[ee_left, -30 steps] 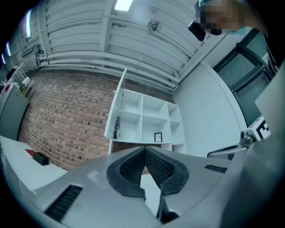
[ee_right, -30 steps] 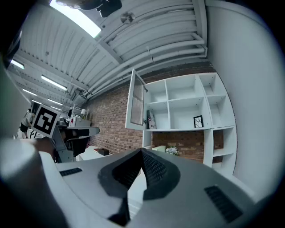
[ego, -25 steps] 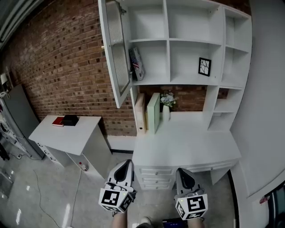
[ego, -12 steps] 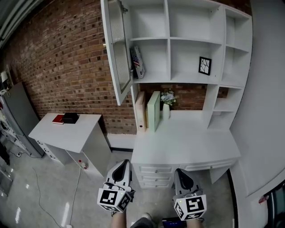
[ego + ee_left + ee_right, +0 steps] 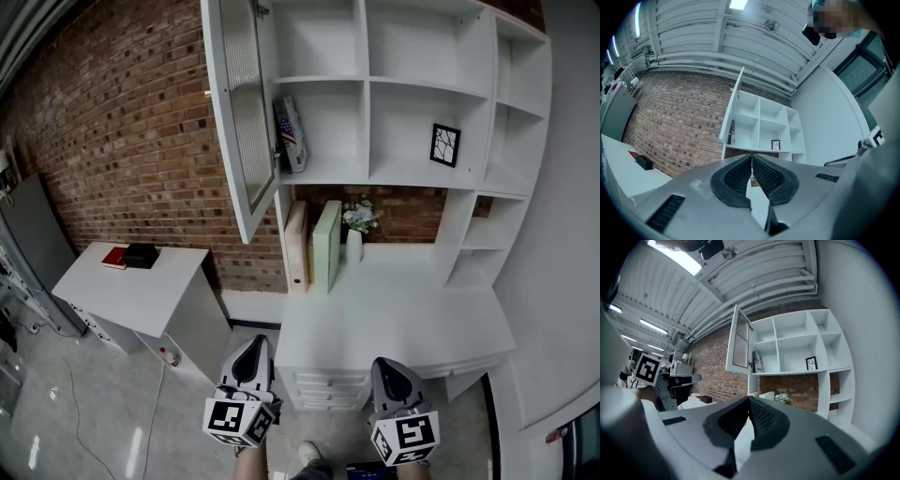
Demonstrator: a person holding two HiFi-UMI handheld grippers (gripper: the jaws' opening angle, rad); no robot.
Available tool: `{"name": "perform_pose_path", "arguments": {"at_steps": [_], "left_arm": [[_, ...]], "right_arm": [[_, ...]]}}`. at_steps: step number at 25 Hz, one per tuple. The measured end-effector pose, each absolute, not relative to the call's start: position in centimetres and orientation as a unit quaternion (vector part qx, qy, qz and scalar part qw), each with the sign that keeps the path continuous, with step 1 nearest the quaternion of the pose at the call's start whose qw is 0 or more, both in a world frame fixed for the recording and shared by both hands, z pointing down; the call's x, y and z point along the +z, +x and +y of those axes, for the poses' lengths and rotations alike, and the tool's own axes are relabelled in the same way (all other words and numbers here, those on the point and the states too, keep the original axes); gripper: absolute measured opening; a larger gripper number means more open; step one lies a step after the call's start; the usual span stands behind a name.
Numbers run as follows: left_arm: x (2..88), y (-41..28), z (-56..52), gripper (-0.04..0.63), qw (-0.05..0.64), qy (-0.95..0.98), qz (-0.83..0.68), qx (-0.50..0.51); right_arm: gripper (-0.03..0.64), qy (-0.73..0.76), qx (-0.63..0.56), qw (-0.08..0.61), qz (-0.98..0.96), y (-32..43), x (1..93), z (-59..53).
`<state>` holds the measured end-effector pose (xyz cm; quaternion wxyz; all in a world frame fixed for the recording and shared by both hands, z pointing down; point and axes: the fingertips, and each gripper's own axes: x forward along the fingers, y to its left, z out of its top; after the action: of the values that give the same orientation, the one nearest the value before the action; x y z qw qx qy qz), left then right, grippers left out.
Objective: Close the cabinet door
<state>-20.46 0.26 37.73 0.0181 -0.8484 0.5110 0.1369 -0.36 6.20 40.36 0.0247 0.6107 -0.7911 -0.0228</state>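
The white cabinet door (image 5: pixel 239 112) with a ribbed glass pane stands swung open to the left of the white shelf unit (image 5: pixel 366 84), hinged along its right edge. It also shows in the left gripper view as the door (image 5: pixel 732 112) seen nearly edge-on, and in the right gripper view as the door (image 5: pixel 740 341). My left gripper (image 5: pixel 253 342) is low in the head view in front of the desk, shut and empty. My right gripper (image 5: pixel 387 364) is beside it, also shut with nothing held. Both are far below and short of the door.
A white desk (image 5: pixel 394 314) with drawers stands under the shelves, carrying upright binders (image 5: pixel 325 246) and a small flower vase (image 5: pixel 356 225). A framed picture (image 5: pixel 444 144) and a flag-print book (image 5: pixel 289 133) sit on shelves. At the left stands a white side table (image 5: pixel 131 291).
The cabinet and desk have grown larger and shifted in the head view as I moved closer. Both grippers came forward with me, still shut. The door has not swung.
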Motion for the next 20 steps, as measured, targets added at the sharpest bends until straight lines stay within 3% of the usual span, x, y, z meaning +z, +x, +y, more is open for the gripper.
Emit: {"name": "perform_pose_path", "arguments": {"at_steps": [15, 18, 20], "left_arm": [[35.3, -24.0, -15.9, 0.011, 0.038, -0.839, 0.519, 0.157], [34.7, -24.1, -17.2, 0.029, 0.045, -0.842, 0.515, 0.157], [34.0, -24.1, -18.1, 0.091, 0.050, -0.844, 0.509, 0.162]], "right_arm": [[0.000, 0.602, -0.031, 0.040, -0.797, -4.2, 40.1, -9.5], [0.000, 0.601, -0.031, 0.035, -0.798, -4.6, 40.1, -10.6], [0.000, 0.602, -0.035, 0.032, -0.797, -4.7, 39.9, -11.4]]}}
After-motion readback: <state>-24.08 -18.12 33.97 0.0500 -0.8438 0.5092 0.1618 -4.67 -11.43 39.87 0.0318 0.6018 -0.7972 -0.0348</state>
